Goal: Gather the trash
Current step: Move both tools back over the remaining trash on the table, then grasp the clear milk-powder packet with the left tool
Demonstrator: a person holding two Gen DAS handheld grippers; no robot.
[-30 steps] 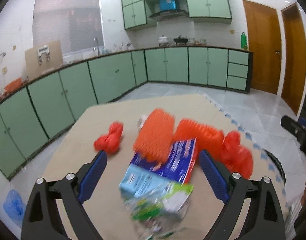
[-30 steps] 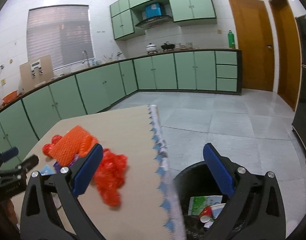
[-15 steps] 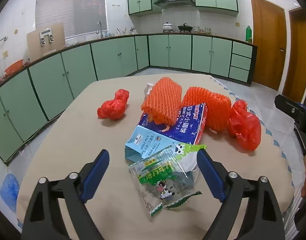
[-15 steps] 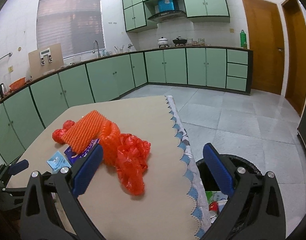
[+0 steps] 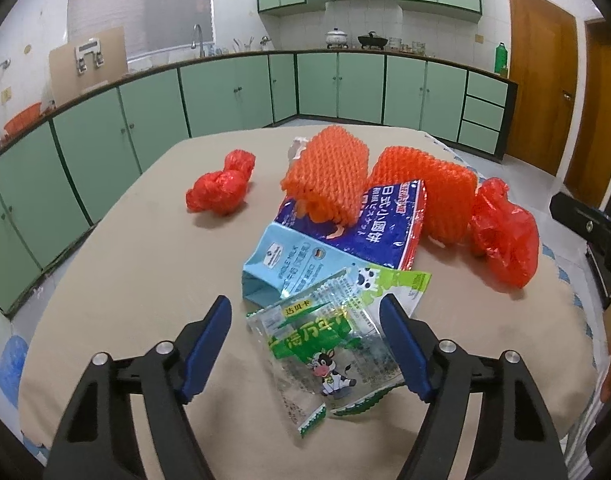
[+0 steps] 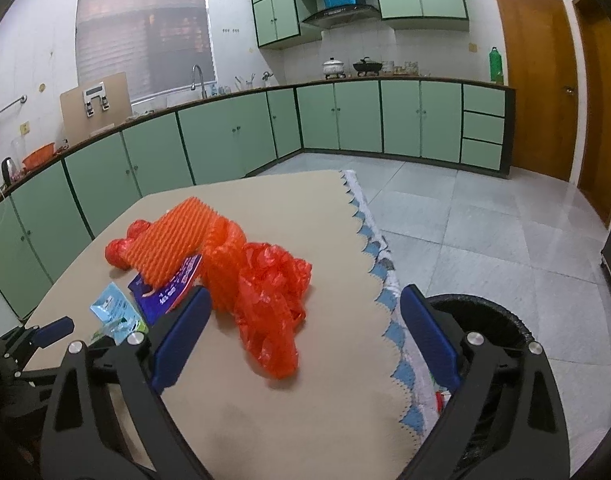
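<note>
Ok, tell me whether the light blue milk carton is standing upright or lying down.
Lying down. The milk carton rests flat on the table, partly under the dark blue bag and the cow-print wrapper.

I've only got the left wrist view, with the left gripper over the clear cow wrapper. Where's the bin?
Observer: The black bin stands on the floor just past the table's scalloped edge, on the right gripper's side.
Operator: Is the right gripper carrying anything?
Observer: No. Its jaws are open and bare, with the red plastic bag lying on the table between and ahead of them.
Operator: Anything in the bin already?
Observer: I see only a small red and white scrap at its near rim; the right gripper's finger hides most of the inside.
</note>
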